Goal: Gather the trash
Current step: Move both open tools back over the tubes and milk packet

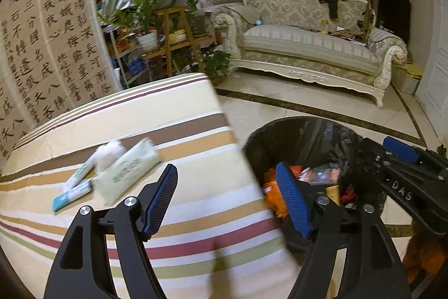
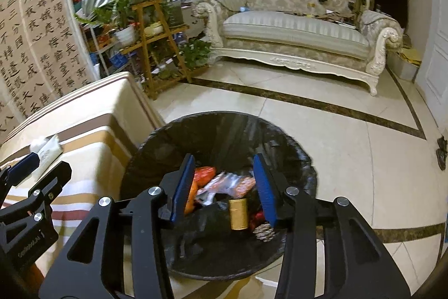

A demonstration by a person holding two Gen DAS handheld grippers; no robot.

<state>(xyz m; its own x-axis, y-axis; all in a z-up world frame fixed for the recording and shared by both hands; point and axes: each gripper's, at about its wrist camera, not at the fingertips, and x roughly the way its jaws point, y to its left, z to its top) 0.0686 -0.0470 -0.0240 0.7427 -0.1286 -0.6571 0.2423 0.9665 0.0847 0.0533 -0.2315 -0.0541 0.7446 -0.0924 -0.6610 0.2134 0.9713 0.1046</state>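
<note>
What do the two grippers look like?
Both the left gripper and right gripper are matte black, with angular cut-out linkage arms and silver round pivot bolts. The jaws carry ribbed blue pads. White "DAS" lettering marks the right one's body. No cables or sleeves show.

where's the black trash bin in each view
Left wrist: the black trash bin is lower right of centre, beside the striped table, partly behind the left tongs.
Right wrist: bottom centre, straight ahead under the right tongs.
Shared landmark: the cream sofa at upper right in both.

One bin [image 2: 168,136], one sofa [image 1: 302,46], two tissue packs [image 1: 126,173].
</note>
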